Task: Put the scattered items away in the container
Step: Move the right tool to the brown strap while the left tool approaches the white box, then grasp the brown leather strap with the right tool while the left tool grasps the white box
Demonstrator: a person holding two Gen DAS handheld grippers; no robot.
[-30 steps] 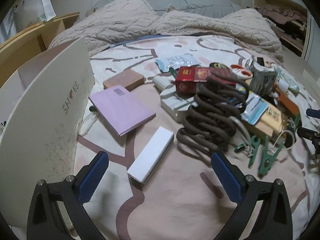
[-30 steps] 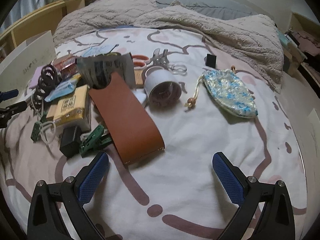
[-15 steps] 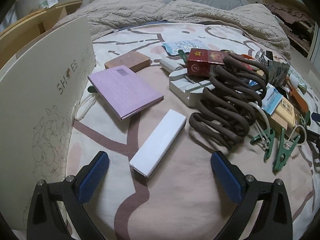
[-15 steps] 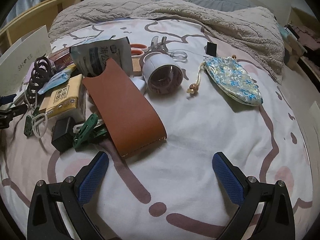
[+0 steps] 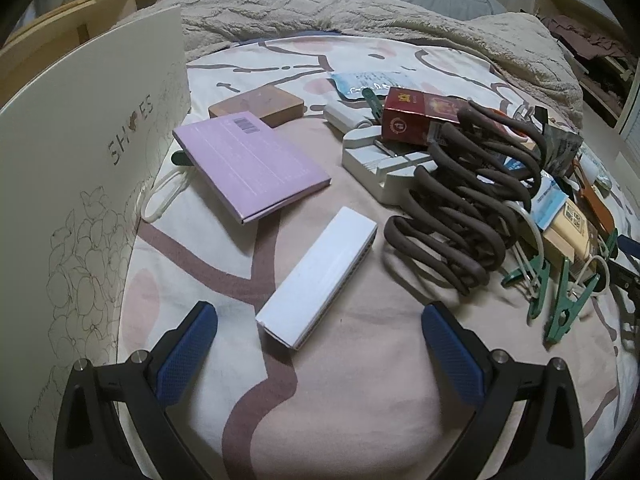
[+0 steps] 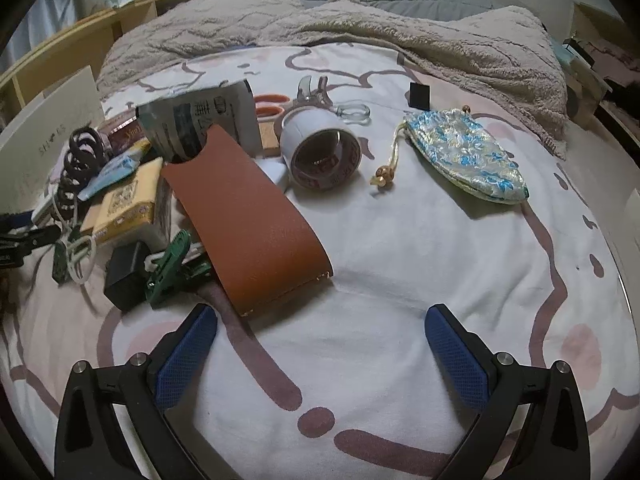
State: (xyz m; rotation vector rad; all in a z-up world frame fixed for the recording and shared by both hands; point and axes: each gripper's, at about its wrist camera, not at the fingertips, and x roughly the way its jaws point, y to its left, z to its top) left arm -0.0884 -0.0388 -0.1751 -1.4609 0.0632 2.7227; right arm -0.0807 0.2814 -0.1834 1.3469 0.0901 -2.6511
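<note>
- Scattered items are seen across a patterned bedsheet (image 5: 360, 380) in the left wrist view: a white oblong box (image 5: 318, 276) at centre frame, a lilac flat box (image 5: 250, 166) upper left of it, and a brown coiled hair tie (image 5: 468, 200) to the right.
- A cream shoebox (image 5: 80, 168), the likely container, is seen standing along the left edge.
- The left gripper (image 5: 318, 354) is held wide open with nothing grasped, at the bottom of the frame, its span just below the near end of the white oblong box.
- In the right wrist view, a brown leather sleeve (image 6: 252, 220) lies left of centre, a white cup (image 6: 320, 154) on its side above it, and a brocade pouch (image 6: 464, 156) at upper right.
- Green clothes pegs (image 6: 172, 266) and a black adapter (image 6: 124, 276) are seen at lower left.
- The right gripper (image 6: 320, 356) is spread wide and empty over bare sheet at the bottom.
</note>
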